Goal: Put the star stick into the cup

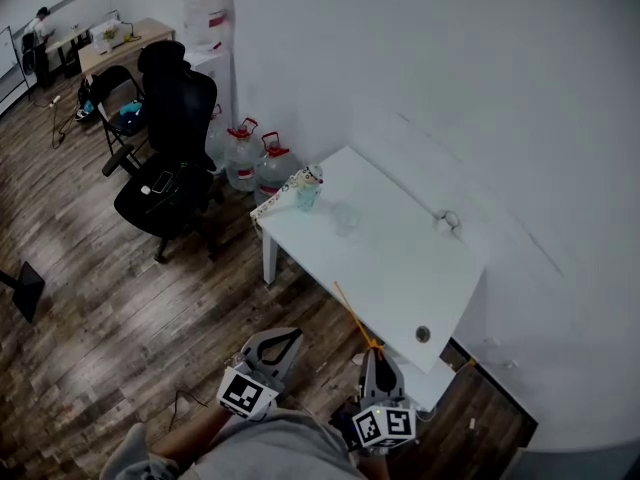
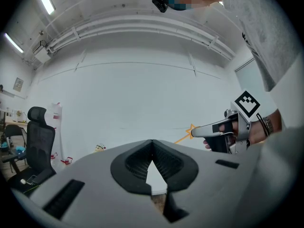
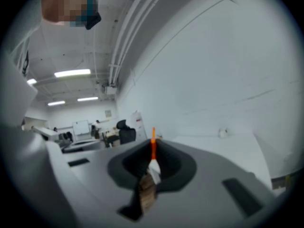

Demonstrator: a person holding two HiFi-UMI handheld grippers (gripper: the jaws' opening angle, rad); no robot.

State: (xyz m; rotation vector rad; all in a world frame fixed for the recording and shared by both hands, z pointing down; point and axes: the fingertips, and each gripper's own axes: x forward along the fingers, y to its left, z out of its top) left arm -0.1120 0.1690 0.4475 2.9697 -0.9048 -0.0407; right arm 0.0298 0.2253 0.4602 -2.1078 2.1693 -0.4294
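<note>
White table [image 1: 400, 258] bears the cup [image 1: 345, 217]; short of the table, right gripper [image 1: 373, 354] clamps the star stick [image 1: 351, 313], left gripper [image 1: 276, 344] closed, empty. The carry seems in hand; next, reach over the cup.

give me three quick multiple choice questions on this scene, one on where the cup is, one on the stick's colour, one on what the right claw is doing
1. Where is the cup?
A on a shelf
B on the white table
C in a sink

2. What colour is the star stick?
A blue
B green
C orange

3. What state is the right claw in?
A shut on the star stick
B open and empty
C shut on a spoon

Answers:
1 B, the head view shows it standing on the tabletop.
2 C, its shaft shows orange in all three views.
3 A, the right gripper view shows the claw closed round the stick's shaft.
</note>
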